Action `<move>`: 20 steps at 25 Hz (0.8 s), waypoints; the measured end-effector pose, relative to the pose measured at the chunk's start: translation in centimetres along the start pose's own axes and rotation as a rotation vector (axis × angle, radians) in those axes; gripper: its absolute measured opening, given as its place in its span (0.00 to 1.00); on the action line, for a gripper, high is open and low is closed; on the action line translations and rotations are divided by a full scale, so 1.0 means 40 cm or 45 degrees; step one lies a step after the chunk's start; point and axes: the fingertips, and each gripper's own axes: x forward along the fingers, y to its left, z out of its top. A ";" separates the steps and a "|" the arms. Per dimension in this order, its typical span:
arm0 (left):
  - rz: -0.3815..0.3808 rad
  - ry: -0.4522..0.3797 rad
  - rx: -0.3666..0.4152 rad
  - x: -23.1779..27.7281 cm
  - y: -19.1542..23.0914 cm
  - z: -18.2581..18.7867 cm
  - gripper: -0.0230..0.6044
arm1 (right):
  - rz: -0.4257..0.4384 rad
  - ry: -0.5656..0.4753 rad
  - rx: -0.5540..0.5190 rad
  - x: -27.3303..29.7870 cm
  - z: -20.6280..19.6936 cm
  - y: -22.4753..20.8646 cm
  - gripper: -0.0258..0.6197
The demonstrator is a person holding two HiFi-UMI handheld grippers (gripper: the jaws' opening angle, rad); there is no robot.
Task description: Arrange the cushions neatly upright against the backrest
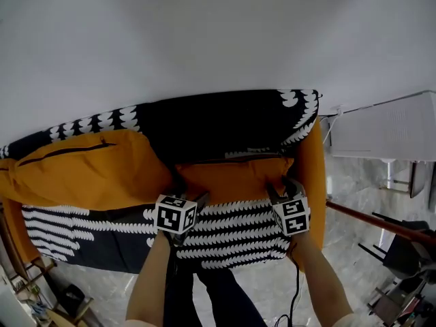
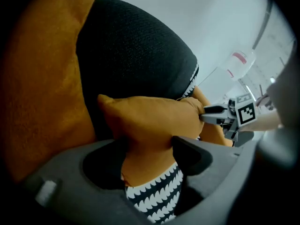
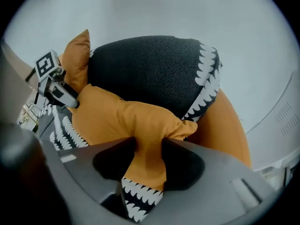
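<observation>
**Both tongs at the small cushion's near edge, one pinching, one slack**

Nearest the camera, the person's forearms reach out over the sofa seat (image 1: 231, 234), black with white scallop rows. The left tongs (image 2: 146, 146) stand wide apart. A thick fold of the small orange cushion (image 2: 150, 118) fills the gap and touches both sides, but it looks loosely cradled rather than squeezed. The right tongs (image 3: 149, 146) are about half closed and pinch a narrow fold of the same cushion's near right edge, with the fabric bunched tight between them.

The small orange cushion lies low on the right half of the seat. Its far edge sits at the foot of the black backrest (image 1: 218, 125), and it is not yet upright. To its left, a large orange cushion (image 1: 82, 169) sprawls sideways across the seat and backrest with its zip showing, also untidy. An orange side piece (image 1: 315, 182) closes the sofa's right end. Past the backrest is a plain pale wall.

The step in hand appears to be taking hold of the small cushion to stand it up. Next, the left tongs likely need a firm bite. Then both should lift the near edge and tip it back evenly, so the cushion settles flat against the backrest without twisting.
</observation>
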 end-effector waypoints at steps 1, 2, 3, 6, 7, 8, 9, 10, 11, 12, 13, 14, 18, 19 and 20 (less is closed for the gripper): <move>0.014 -0.006 0.016 0.000 -0.002 0.004 0.54 | -0.007 0.004 0.001 -0.001 0.003 0.001 0.34; 0.028 -0.021 0.033 -0.002 -0.005 0.012 0.52 | -0.016 0.005 0.001 -0.002 0.010 0.000 0.33; 0.043 -0.043 0.050 -0.006 -0.009 0.024 0.50 | -0.024 0.003 0.000 -0.005 0.020 -0.005 0.32; 0.091 -0.126 0.104 -0.026 -0.017 0.072 0.49 | -0.040 -0.039 -0.015 -0.019 0.063 -0.023 0.30; 0.109 -0.154 0.129 -0.035 -0.016 0.087 0.49 | -0.051 -0.065 -0.029 -0.025 0.082 -0.028 0.30; 0.126 -0.177 0.154 -0.041 -0.013 0.100 0.49 | -0.068 -0.092 -0.047 -0.028 0.104 -0.033 0.30; 0.142 -0.192 0.174 -0.044 -0.009 0.108 0.49 | -0.083 -0.112 -0.065 -0.029 0.123 -0.039 0.30; 0.157 -0.192 0.183 -0.042 -0.002 0.111 0.49 | -0.092 -0.118 -0.081 -0.023 0.138 -0.045 0.30; 0.171 -0.177 0.186 -0.034 0.007 0.109 0.49 | -0.090 -0.106 -0.094 -0.011 0.143 -0.048 0.31; 0.183 -0.149 0.184 -0.023 0.016 0.101 0.49 | -0.080 -0.081 -0.105 0.005 0.140 -0.050 0.32; 0.192 -0.121 0.180 -0.012 0.023 0.091 0.49 | -0.067 -0.054 -0.110 0.019 0.131 -0.050 0.34; 0.201 -0.102 0.172 -0.003 0.027 0.083 0.49 | -0.056 -0.035 -0.106 0.027 0.122 -0.049 0.35; 0.226 -0.091 0.143 0.002 0.032 0.076 0.51 | -0.068 -0.044 -0.026 0.023 0.113 -0.056 0.40; 0.227 -0.090 0.140 -0.002 0.030 0.075 0.51 | -0.076 -0.055 -0.007 0.018 0.113 -0.060 0.40; 0.226 -0.090 0.135 -0.008 0.028 0.073 0.52 | -0.086 -0.068 0.015 0.010 0.112 -0.063 0.42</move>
